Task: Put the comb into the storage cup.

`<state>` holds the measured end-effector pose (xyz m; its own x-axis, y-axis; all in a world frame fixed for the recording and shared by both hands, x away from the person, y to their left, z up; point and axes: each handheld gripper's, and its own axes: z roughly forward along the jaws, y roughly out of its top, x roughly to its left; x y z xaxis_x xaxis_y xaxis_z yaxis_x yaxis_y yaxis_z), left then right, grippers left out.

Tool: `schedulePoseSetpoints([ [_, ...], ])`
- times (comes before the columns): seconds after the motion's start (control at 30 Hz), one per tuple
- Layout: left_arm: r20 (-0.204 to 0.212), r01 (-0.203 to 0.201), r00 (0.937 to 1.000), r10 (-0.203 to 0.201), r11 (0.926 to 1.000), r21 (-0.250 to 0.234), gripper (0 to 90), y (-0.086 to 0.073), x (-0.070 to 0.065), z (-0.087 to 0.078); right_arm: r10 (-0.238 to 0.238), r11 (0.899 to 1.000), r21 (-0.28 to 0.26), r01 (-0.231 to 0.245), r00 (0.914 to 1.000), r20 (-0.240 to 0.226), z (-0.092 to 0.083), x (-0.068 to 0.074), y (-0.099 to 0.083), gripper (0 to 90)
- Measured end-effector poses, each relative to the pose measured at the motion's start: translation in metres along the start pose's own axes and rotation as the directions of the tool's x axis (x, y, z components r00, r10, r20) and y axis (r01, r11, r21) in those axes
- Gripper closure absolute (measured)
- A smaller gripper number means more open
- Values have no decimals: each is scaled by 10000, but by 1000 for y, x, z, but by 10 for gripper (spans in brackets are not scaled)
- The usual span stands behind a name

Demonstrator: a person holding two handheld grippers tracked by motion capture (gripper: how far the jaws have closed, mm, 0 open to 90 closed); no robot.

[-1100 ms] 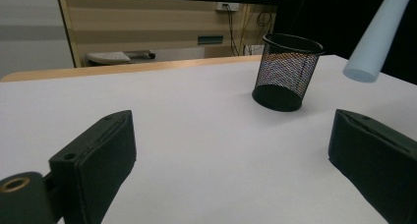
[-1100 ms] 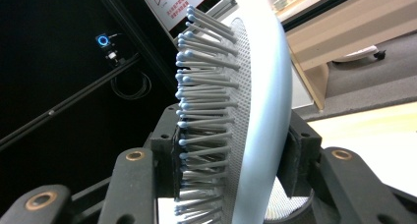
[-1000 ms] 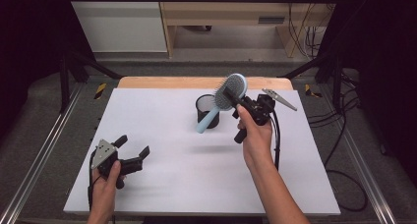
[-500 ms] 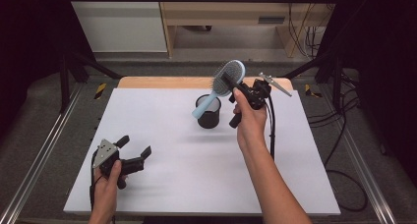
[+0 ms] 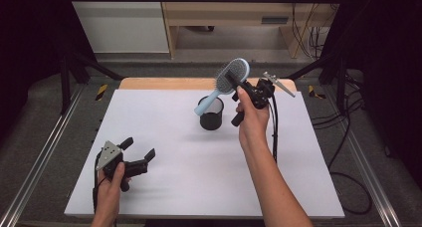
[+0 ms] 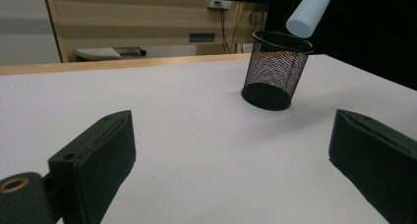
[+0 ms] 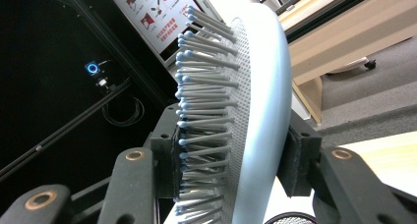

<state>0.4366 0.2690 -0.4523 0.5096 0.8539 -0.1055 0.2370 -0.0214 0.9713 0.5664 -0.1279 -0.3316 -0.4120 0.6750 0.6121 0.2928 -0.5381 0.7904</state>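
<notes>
- Hairbrush (image 5: 230, 77) is hanging tilted in the air, its handle end pointing down just over the mesh cup (image 5: 212, 113).
- Right tool (image 5: 233, 81) is clamping the brush head.
- Left tool (image 5: 138, 150) is resting open on the white bench (image 5: 189, 187).

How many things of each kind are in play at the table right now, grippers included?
Hairbrush, light blue, clamped by the head in the right gripper: 1
Black mesh cup, upright on the table: 1
Grippers, the right one plus the left gripper, open and holding nothing: 2
Total: 4
</notes>
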Motion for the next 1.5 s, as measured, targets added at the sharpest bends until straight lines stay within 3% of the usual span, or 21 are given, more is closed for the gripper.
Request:
schedulePoseSetpoints([
  [0.3, 42, 66, 10000, -66, 10000, 23, 40, 0, 1, -1, -68, 9997, -248, 69, 10000, 38, 0, -1, 1, 524],
  [0.67, 76, 105, 9999, -105, 9999, 14, 40, 0, 3, -1, -492, 9978, -432, 499, 9986, 185, 2, -1, 0, 523],
  [0.8, 99, 92, 9999, -92, 10000, 25, 40, 0, 3, -1, -460, 9978, -463, 469, 9987, 200, 2, -3, 0, 523],
  [0.9, 166, -149, 9998, 149, 9999, -7, 41, 0, 2, -1, -432, 9977, -513, 444, 9988, 246, 2, -5, 2, 523],
  [1.03, 177, -95, 9998, 94, 9999, 33, 41, 0, 2, -1, -234, 9970, -731, 250, 9995, 226, -1, -6, 4, 524],
  [1.2, 229, -126, 9997, 125, 9999, 51, 41, 0, 1, -1, -384, 9941, -1004, 416, 9987, 339, -2, -3, 9, 523],
  [1.5, 258, -166, 9995, 165, 9998, 56, 41, 0, 1, 0, -771, 9910, -1036, 846, 9942, 746, 2, -13, 11, 523],
])
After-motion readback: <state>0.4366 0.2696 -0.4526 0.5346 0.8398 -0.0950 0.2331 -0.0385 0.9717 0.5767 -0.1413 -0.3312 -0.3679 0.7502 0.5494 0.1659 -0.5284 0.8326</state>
